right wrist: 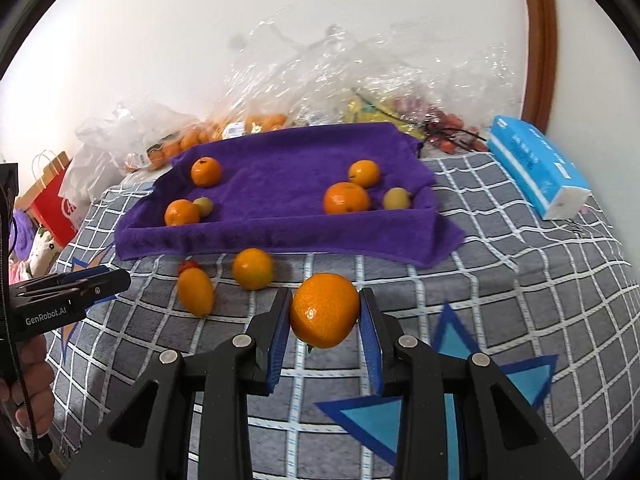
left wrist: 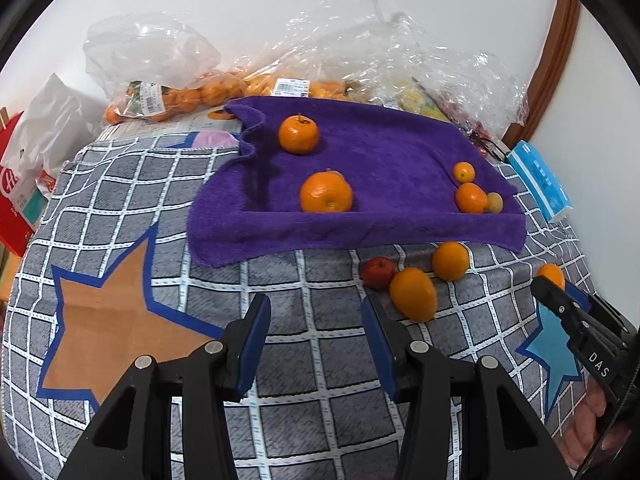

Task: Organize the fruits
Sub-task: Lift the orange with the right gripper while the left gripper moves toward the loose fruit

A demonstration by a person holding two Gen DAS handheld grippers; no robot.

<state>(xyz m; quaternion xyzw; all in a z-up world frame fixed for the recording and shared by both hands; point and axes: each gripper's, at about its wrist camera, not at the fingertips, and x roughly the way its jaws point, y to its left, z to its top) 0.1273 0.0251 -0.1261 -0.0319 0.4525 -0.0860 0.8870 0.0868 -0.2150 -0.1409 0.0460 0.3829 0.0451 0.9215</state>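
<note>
My right gripper (right wrist: 325,312) is shut on a mandarin (right wrist: 324,310), held just above the checked cloth in front of the purple towel (right wrist: 280,184). The mandarin also shows past the right gripper's fingers in the left wrist view (left wrist: 552,275). My left gripper (left wrist: 316,316) is open and empty, above the cloth to the left. Several mandarins and small yellow fruits lie on the towel (left wrist: 360,152). An oval orange fruit (left wrist: 413,294), a round orange (left wrist: 450,261) and a small red fruit (left wrist: 378,273) lie on the cloth in front of the towel.
Clear plastic bags with mandarins (left wrist: 180,96) and other fruit (right wrist: 360,92) lie behind the towel by the wall. A blue tissue pack (right wrist: 536,164) lies at the right. A red paper bag (right wrist: 56,204) stands at the left edge.
</note>
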